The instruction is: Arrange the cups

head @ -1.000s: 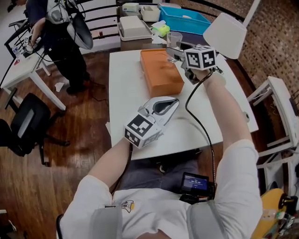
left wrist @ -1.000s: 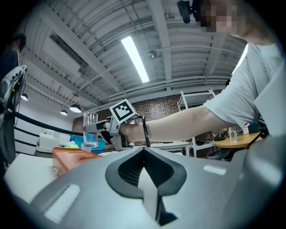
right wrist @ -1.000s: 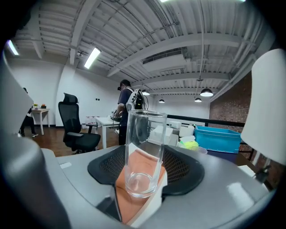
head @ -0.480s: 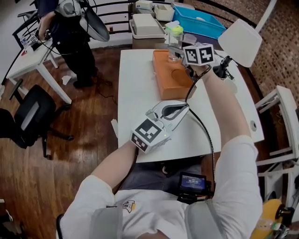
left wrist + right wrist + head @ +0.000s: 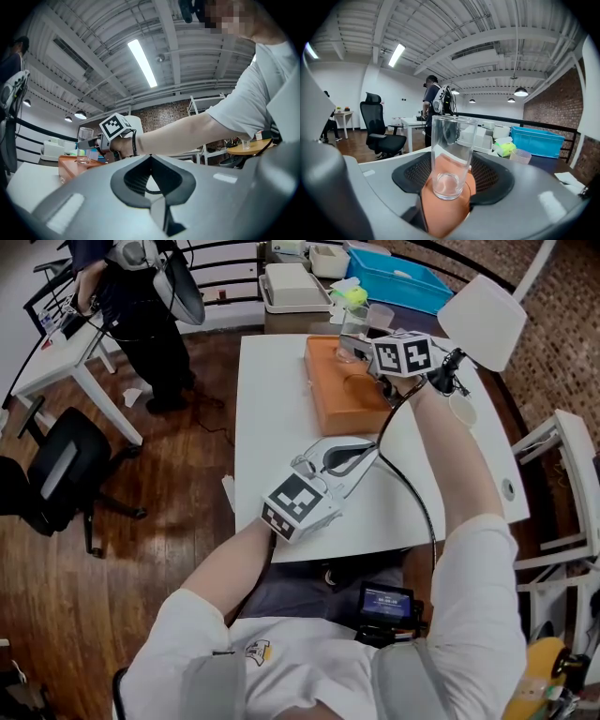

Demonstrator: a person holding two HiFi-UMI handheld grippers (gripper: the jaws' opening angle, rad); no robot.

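Between the right hand-held gripper's jaws, its view shows a glass.

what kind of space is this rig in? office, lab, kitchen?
Most likely an open-plan office or lab workspace in a converted industrial building: white desks, a black office chair on a wood floor, a bare brick wall, and an exposed ceiling with strip lights.

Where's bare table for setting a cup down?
The white table's left strip, beside the orange tray and left gripper. Crowded at the tray's far end, where the right gripper holds the glass.
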